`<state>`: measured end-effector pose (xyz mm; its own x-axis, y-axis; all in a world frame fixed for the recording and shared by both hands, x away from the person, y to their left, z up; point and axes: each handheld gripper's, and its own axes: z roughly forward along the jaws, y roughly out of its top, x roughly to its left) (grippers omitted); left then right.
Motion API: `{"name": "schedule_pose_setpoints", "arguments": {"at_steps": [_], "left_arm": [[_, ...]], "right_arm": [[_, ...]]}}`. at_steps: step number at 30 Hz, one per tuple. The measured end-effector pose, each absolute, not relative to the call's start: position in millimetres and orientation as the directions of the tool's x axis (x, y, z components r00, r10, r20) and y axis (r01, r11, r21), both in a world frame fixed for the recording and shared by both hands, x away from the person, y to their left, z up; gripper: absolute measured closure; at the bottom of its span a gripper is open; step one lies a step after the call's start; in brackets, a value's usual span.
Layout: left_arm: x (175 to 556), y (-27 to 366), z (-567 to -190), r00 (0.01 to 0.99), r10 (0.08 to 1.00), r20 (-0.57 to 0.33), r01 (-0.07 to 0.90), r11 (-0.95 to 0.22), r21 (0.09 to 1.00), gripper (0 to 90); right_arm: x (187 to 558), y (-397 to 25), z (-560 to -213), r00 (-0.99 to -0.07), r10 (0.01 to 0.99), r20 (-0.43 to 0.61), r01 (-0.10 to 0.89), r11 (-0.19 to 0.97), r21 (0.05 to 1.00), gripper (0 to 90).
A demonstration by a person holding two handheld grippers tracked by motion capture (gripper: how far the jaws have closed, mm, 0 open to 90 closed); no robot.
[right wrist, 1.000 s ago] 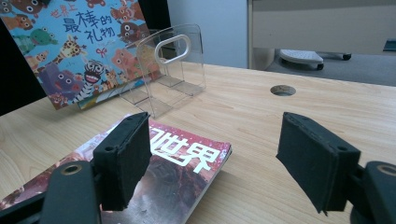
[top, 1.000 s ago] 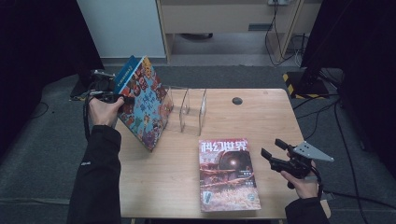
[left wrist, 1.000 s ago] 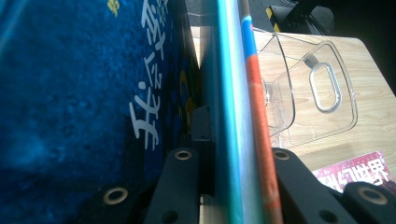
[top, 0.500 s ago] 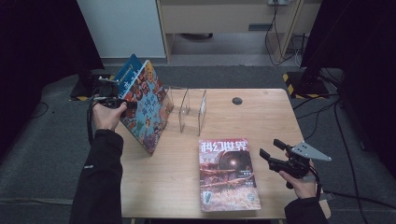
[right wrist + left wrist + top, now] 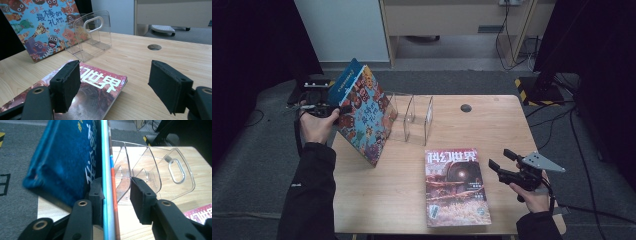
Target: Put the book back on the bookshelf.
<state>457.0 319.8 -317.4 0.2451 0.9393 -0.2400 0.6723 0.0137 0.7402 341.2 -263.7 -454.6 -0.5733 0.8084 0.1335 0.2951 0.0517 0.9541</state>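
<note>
A round cable hole [image 5: 466, 107] sits in the worktop [image 5: 512, 135] near its far edge, toward the right corner, while beyond that edge grey carpet floor [image 5: 452, 82] runs to a pale wooden cabinet [image 5: 452, 17] and loose cables [image 5: 512, 35].

Light wooden table [image 5: 507, 130] at centre, round cable hole [image 5: 466, 107] near its far edge. Grey carpet floor [image 5: 257, 165] all around the table. Beyond the table: pale blue-white panel [image 5: 342, 30] to far left, beige cabinet [image 5: 452, 17] beside it, loose cables [image 5: 512, 35] on the floor past that. Black-and-yellow hazard strip [image 5: 518, 85] off the table's far right corner, at the foot of a dark stand [image 5: 557, 45]. Dark curtains [image 5: 252, 45] flanking the table. Dim, even lighting.
</note>
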Motion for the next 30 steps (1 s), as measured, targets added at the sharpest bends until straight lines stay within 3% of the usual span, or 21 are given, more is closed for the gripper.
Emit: {"name": "schedule_pose_setpoints", "arguments": {"at_steps": [14, 19, 30], "left_arm": [[444, 323, -311, 0.284, 0.941, -0.184, 0.594, -0.022, 0.804, 52.7], [434, 325, -295, 0.305, 0.933, -0.191, 0.493, 0.017, 0.870, 47.0], [412, 293, -290, 0.407, 0.902, -0.145, 0.424, -0.047, 0.904, 44.8]], "right_arm": [[342, -262, -456, -0.572, 0.808, 0.140, 0.305, 0.051, 0.951, 24.7], [342, -262, -456, -0.571, 0.809, 0.139, 0.304, 0.051, 0.951, 24.5], [342, -260, -455, -0.574, 0.807, 0.137, 0.305, 0.056, 0.951, 23.8]]}}
